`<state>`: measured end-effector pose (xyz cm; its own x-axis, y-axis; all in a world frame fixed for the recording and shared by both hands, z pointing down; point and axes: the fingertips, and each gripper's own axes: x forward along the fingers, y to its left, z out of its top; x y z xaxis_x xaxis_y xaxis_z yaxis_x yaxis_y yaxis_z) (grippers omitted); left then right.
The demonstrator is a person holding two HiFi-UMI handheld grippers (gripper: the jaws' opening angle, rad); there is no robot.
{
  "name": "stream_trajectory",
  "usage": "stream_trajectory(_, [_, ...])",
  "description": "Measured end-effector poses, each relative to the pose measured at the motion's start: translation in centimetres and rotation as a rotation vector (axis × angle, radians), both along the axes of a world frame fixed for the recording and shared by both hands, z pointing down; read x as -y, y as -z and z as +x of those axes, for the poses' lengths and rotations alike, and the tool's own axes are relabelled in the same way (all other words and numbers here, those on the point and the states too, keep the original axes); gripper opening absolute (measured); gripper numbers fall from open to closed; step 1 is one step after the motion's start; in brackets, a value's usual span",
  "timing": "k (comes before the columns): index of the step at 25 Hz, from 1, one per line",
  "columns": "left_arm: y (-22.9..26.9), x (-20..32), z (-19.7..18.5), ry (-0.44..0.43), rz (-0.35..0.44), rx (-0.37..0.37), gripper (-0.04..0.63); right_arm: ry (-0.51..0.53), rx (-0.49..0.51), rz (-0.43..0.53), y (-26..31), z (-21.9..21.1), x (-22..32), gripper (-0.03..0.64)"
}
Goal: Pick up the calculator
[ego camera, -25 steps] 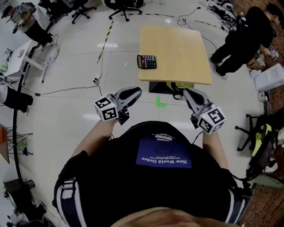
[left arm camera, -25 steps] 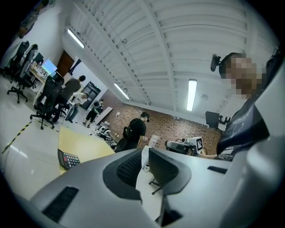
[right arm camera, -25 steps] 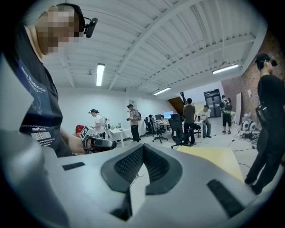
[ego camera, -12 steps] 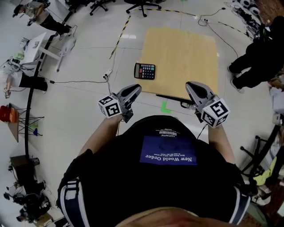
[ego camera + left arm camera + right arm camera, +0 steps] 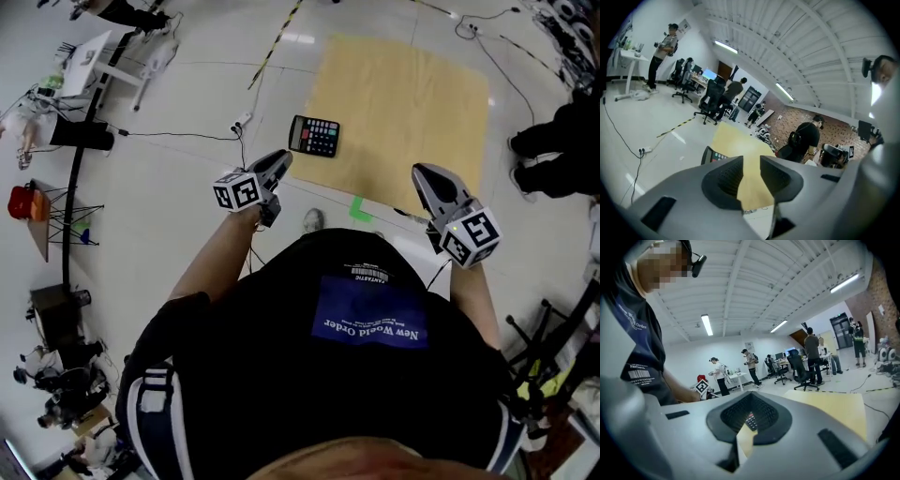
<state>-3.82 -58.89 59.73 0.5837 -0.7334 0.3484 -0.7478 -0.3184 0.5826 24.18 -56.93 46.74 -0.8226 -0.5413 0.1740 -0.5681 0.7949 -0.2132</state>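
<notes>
A black calculator (image 5: 315, 136) with coloured keys lies on the near left corner of the light wooden table (image 5: 403, 103). My left gripper (image 5: 281, 159) hovers just short of that corner, pointing at the calculator; its jaws are opening, with a narrow gap and nothing between them. In the left gripper view the calculator (image 5: 712, 157) peeks out left of the left gripper (image 5: 751, 161). My right gripper (image 5: 422, 173) sits at the table's near edge, to the right, with its jaws together. In the right gripper view the calculator (image 5: 750, 420) shows through the small gap under the right gripper (image 5: 750, 397).
A green tape mark (image 5: 359, 208) lies on the floor under the table's near edge. A power strip (image 5: 242, 122) with cables lies left of the table. A person in dark clothes (image 5: 562, 141) stands at the right. A white desk (image 5: 94, 56) stands far left.
Both grippers have moved forward toward the table. The left one has sunk and come close to the calculator's corner. The right one has reached the table's near edge.
</notes>
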Motion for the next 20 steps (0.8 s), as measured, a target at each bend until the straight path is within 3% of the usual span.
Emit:
stream_trajectory(2, [-2.9,1.3,-1.4,-0.010,-0.057,0.001,0.149,-0.017,-0.020,-0.007,-0.7,-0.7,0.4,-0.014])
stream_trajectory(6, [-7.9,4.0,-3.5,-0.035,-0.178,-0.007,0.231,-0.066,-0.058,-0.017,-0.3,-3.0,1.3,-0.014])
stream_trajectory(11, [-12.1,6.6,-3.9,-0.104,-0.299,-0.056,0.236,-0.124,-0.073,-0.068,-0.3,-6.0,2.6,-0.014])
stream_trajectory(20, [-15.0,9.1,-1.3,-0.136,-0.303,-0.102,0.235,-0.103,-0.115,-0.103,-2.5,-8.5,3.3,-0.014])
